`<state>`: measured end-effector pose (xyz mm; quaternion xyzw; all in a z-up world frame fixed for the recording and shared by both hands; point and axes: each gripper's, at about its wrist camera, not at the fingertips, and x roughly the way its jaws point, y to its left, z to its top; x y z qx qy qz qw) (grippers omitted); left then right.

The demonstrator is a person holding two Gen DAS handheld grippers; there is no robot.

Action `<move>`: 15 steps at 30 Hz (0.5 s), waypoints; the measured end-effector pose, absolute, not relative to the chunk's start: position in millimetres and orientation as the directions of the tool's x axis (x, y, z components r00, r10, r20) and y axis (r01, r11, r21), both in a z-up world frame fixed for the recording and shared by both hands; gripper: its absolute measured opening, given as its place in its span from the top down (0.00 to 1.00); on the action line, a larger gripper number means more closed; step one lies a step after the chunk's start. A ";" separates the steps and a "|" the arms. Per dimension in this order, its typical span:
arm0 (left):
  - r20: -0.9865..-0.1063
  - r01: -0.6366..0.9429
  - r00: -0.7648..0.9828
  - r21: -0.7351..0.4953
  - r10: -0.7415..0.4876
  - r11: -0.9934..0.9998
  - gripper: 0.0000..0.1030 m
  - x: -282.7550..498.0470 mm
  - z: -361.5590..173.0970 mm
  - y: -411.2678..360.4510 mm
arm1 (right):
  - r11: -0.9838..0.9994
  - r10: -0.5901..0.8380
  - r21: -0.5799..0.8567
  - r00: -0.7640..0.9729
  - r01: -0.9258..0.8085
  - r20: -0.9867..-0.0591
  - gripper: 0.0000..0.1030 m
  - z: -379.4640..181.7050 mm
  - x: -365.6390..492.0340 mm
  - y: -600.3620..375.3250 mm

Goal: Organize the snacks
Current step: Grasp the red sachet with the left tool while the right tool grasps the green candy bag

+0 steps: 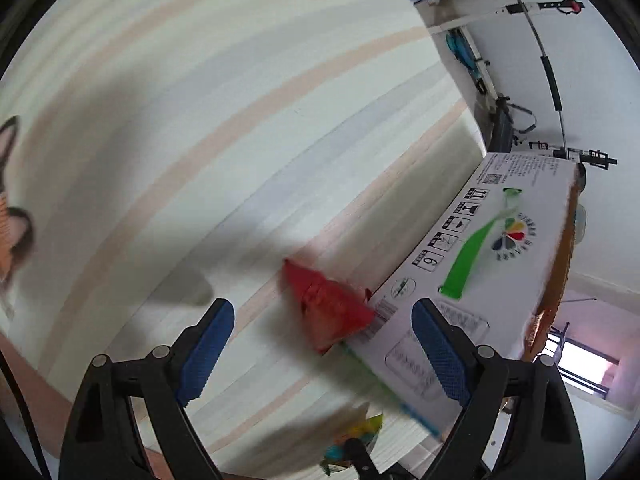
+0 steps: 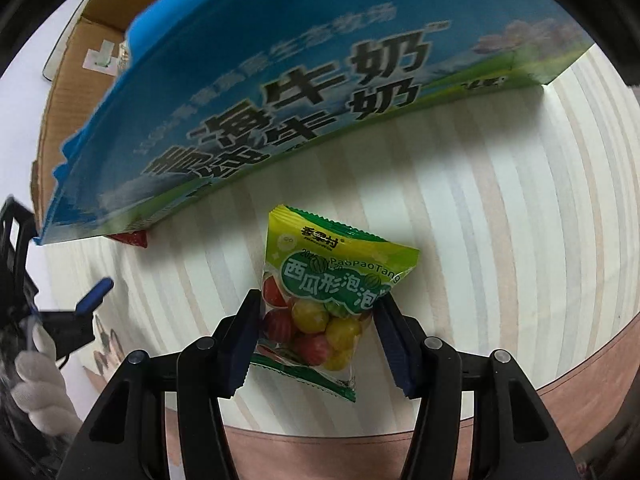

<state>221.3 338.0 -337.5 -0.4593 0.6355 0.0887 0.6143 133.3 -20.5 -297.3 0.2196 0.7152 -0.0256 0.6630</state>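
Note:
A green and yellow bag of watermelon gum balls (image 2: 320, 296) lies on the striped table. My right gripper (image 2: 318, 312) is around its lower half, jaws wide, pads at or near the bag's sides. A red snack packet (image 1: 328, 308) lies against the milk carton box (image 1: 480, 264), just ahead of my left gripper (image 1: 320, 336), which is open and empty above the table. The red packet also shows in the right wrist view (image 2: 132, 237), under the blue box side (image 2: 280, 92). The left gripper appears at the left edge of that view (image 2: 92, 296).
The box is open at the top, with brown flaps (image 2: 80, 40). The striped tablecloth (image 1: 200, 120) spreads to the left. A cartoon figure (image 1: 12, 216) is at the table's left edge. Shelving and gear (image 1: 500, 80) stand behind the table.

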 end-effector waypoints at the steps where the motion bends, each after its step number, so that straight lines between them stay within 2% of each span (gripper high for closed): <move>1: -0.858 -0.690 0.173 -0.456 -0.484 0.562 0.12 224.7 -340.9 336.2 | 0.903 0.274 0.248 -0.028 0.351 -0.961 0.43 -297.8 133.2 -19.5; 3: -0.860 -0.681 0.154 -0.449 -0.487 0.578 0.12 229.8 -347.9 335.2 | 0.908 0.261 0.234 -0.033 0.347 -0.965 0.43 -299.4 134.1 -12.4; 5: -0.861 -0.672 0.145 -0.447 -0.487 0.590 0.17 233.1 -351.3 334.5 | 0.912 0.252 0.225 -0.037 0.344 -0.967 0.43 -300.3 135.1 -5.4; 8: -0.882 -0.643 0.126 -0.421 -0.455 0.640 0.31 235.6 -342.5 333.6 | 0.915 0.246 0.218 -0.042 0.340 -0.968 0.43 -300.4 136.5 5.2; 9: -0.890 -0.632 0.122 -0.412 -0.440 0.657 0.44 234.8 -339.3 333.2 | 0.916 0.246 0.218 -0.043 0.337 -0.968 0.43 -299.8 136.5 7.4; 11: -0.900 -0.597 0.111 -0.400 -0.422 0.695 0.52 233.1 -333.1 331.7 | 0.918 0.245 0.216 -0.046 0.332 -0.968 0.43 -297.9 136.4 10.3; 15: -0.923 -0.530 0.097 -0.366 -0.374 0.765 0.57 224.5 -317.8 326.6 | 0.924 0.241 0.213 -0.051 0.316 -0.969 0.43 -299.9 138.3 10.5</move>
